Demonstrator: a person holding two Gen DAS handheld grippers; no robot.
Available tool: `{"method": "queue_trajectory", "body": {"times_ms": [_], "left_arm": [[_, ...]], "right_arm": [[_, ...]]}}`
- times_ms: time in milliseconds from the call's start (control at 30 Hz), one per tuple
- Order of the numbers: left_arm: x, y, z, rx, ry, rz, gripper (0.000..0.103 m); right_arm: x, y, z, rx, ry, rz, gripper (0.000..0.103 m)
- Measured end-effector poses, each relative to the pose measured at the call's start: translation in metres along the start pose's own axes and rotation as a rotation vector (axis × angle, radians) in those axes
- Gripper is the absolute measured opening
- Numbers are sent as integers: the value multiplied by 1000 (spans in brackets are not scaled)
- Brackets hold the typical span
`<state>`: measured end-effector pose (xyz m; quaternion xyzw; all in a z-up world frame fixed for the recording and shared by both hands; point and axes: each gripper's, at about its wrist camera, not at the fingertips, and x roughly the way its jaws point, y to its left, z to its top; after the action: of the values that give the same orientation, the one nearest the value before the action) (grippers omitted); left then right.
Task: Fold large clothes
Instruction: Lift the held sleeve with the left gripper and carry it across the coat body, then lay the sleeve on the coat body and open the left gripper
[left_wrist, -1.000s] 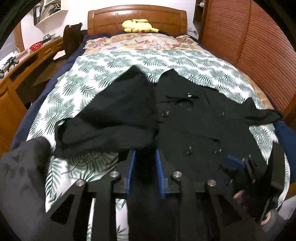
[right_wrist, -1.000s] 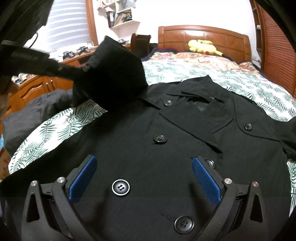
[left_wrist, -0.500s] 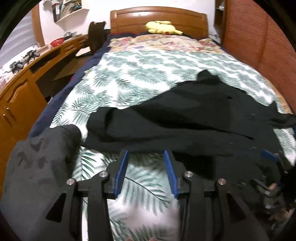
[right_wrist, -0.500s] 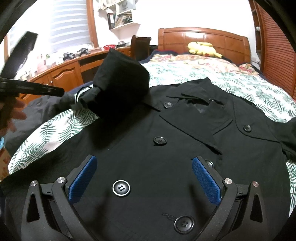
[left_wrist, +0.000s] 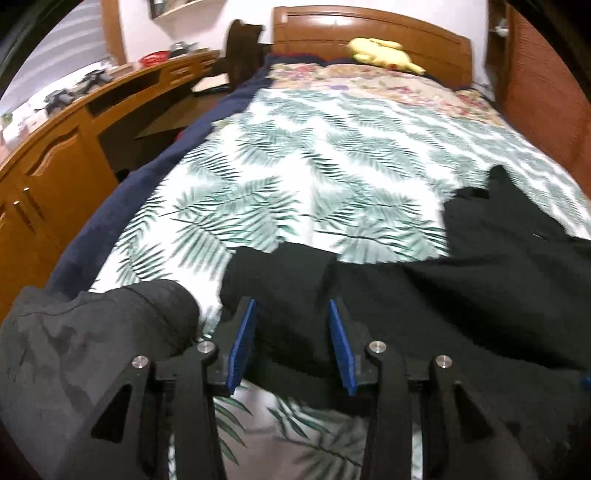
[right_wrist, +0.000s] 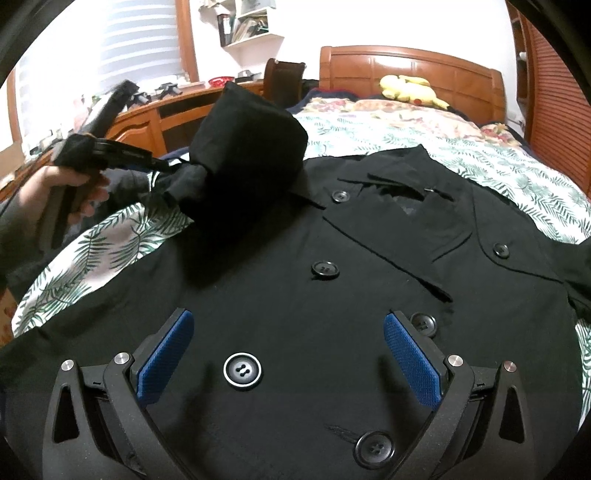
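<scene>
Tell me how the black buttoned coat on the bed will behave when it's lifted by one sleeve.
The black buttoned coat likely drapes floppily: its folded sleeve slumps in soft creases. It probably feels fairly heavy, being large and thick-looking. The plastic buttons may swing or snag.

A small "1" on each right gripper (right_wrist: 284, 349) finger.
</scene>
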<state>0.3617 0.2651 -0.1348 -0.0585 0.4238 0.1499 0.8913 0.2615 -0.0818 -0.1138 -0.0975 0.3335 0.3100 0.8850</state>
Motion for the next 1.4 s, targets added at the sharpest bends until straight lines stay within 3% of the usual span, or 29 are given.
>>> {"method": "queue_trajectory", "body": {"times_ms": [100, 200, 233, 333, 433, 633, 900, 1200, 1400], "left_arm": [[10, 10, -1, -42, -12, 0, 39], [11, 11, -2, -24, -24, -8, 36], [11, 9, -2, -5, -27, 10, 13], [-4, 0, 0, 26, -47, 7, 1], [-33, -15, 7, 49, -92, -2, 0], [-127, -75, 19, 139, -238, -79, 0], [-202, -178, 17, 280, -311, -216, 0], [-256, -269, -18, 431, -304, -387, 2], [-279, -289, -53, 509, -244, -503, 12]], "right_arm": [[1, 0, 0, -2, 1, -1, 103], [0, 0, 0, -1, -3, -2, 103], [0, 0, -1, 0, -6, -3, 103], [-3, 0, 0, 3, -11, -9, 103], [-9, -1, 1, 5, -15, -6, 103], [-39, -15, -2, 23, -14, -16, 103], [-101, -53, -17, 80, -62, -103, 103], [-159, -97, -28, 157, -102, -217, 103], [-189, -120, -37, 202, -121, -270, 103]]}}
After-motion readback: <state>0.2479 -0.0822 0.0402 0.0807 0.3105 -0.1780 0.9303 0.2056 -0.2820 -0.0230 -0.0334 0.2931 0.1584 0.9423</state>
